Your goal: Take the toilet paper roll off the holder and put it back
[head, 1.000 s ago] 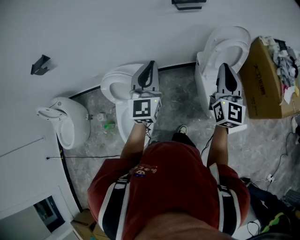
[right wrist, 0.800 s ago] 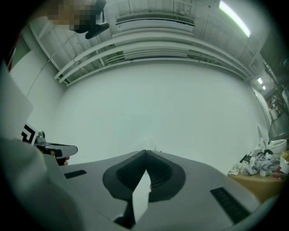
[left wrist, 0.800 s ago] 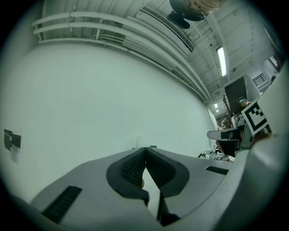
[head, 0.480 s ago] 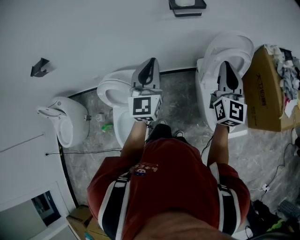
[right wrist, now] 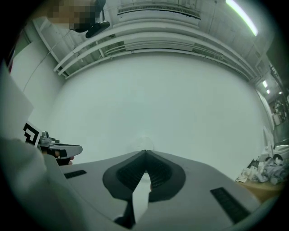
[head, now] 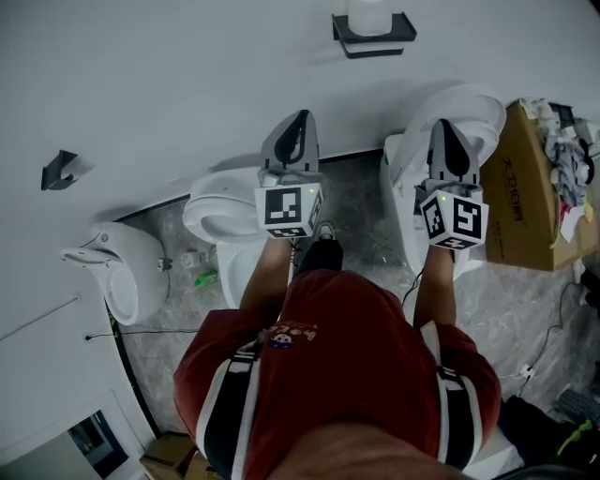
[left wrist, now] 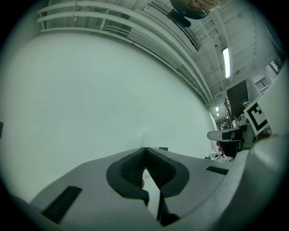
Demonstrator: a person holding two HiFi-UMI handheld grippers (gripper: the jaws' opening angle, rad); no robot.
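**Head view:** a person in a red shirt with black-and-white side stripes (head: 328, 366) faces a plain white wall (head: 187, 75), with a gripper in each hand. The left gripper (head: 299, 117) and the right gripper (head: 442, 124) both point at the wall, side by side and well apart. The white toilet paper roll (head: 369, 11) sits on the black wall-mounted holder (head: 375, 47) at the very top edge, cut off by the frame and apart from both grippers. There's a white toilet bowl (head: 214, 214) under the left gripper and a second white toilet (head: 473, 98) under the right one. A white urinal-like fixture (head: 117, 272) is off to the left.

As for writing, the brown cardboard box (head: 525, 187) on the right has dark print down its side, but it's too small to read. The small graphic on the shirt's chest (head: 286, 335) is too small as well. The cubes on the grippers only carry black-and-white square patterns.

**Left gripper view:** the jaws are pressed together at the tips with nothing between them. It's mostly white wall ahead, with a faint pale cylinder just above the tips. The right gripper pokes in at the right edge.

**Right gripper view:** same deal, with the tips closed on nothing and blank wall ahead. The left gripper is visible at the left edge.
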